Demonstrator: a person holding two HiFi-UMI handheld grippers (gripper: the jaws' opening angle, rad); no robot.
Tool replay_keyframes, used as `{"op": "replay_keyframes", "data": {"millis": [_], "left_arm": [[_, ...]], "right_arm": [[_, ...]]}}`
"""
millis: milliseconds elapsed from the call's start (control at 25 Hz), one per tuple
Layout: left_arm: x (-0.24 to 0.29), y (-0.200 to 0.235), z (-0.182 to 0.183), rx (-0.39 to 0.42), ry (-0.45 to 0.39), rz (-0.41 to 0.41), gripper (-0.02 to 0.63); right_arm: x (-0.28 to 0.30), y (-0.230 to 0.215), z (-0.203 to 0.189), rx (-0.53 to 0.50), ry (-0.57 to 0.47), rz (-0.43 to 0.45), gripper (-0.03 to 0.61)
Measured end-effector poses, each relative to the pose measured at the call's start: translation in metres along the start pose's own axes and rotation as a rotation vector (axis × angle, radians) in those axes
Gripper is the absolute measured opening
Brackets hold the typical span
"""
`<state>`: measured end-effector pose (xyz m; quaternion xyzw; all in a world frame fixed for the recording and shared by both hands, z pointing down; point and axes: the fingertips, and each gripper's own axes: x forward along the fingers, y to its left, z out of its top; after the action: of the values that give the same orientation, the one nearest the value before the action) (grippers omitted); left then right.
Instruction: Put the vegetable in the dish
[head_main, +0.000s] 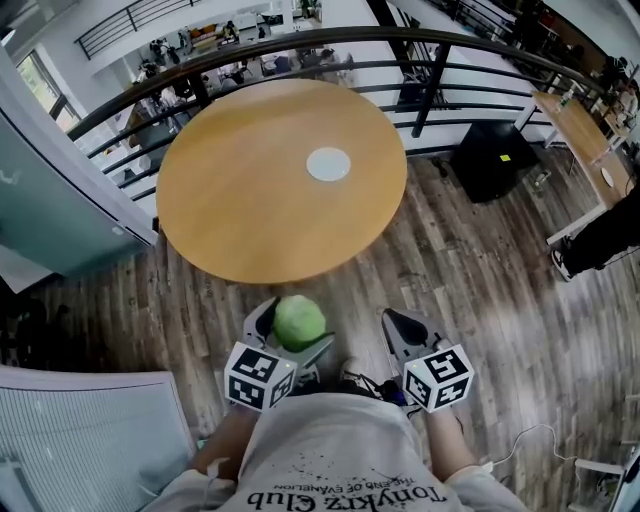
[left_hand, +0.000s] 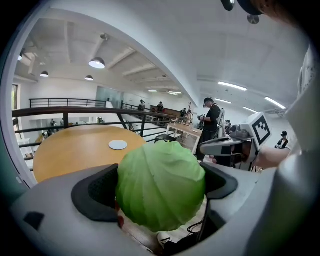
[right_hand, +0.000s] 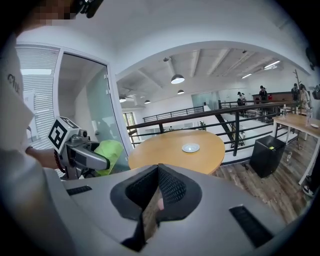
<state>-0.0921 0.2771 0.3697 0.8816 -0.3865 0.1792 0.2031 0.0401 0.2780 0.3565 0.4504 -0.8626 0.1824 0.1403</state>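
Note:
A round green cabbage (head_main: 299, 322) sits between the jaws of my left gripper (head_main: 290, 326), which is shut on it just short of the table's near edge. In the left gripper view the cabbage (left_hand: 160, 185) fills the gap between both black pads. A small white dish (head_main: 328, 163) lies near the middle of the round wooden table (head_main: 250, 200), empty; I also see the dish (left_hand: 118, 145) ahead of the cabbage. My right gripper (head_main: 402, 328) hangs beside the left one, jaws together with nothing between them (right_hand: 157, 187). From there the dish (right_hand: 190, 148) shows on the table.
A dark metal railing (head_main: 300, 45) curves behind the table. A black box (head_main: 495, 158) stands on the wood floor at the right, with a desk (head_main: 580, 130) beyond it. A glass partition (head_main: 50, 200) is at the left. People stand far off.

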Motion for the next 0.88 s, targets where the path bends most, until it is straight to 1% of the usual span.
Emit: {"op": "replay_keyframes", "data": {"millis": [240, 400, 520, 640, 800, 880], "left_arm": [[-0.004, 0.015, -0.002, -0.009, 0.002, -0.016, 0.497], [-0.013, 0.027, -0.011, -0.013, 0.004, -0.037, 0.497], [-0.017, 0.036, -0.015, -0.005, -0.004, -0.053, 0.497], [-0.020, 0.041, -0.014, -0.004, -0.012, -0.061, 0.497], [-0.018, 0.046, -0.013, -0.002, -0.013, -0.077, 0.497], [-0.014, 0.050, -0.013, 0.002, -0.009, -0.084, 0.497]], "right_arm": [[0.013, 0.008, 0.006, -0.021, 0.007, -0.014, 0.021], [0.019, 0.020, 0.016, -0.012, -0.039, -0.030, 0.021], [0.023, 0.025, 0.017, -0.005, -0.054, -0.057, 0.021], [0.023, 0.026, 0.014, 0.012, -0.055, -0.079, 0.021], [0.025, 0.024, 0.012, 0.063, -0.062, -0.087, 0.021], [0.030, 0.023, 0.012, 0.070, -0.065, -0.092, 0.021]]}}
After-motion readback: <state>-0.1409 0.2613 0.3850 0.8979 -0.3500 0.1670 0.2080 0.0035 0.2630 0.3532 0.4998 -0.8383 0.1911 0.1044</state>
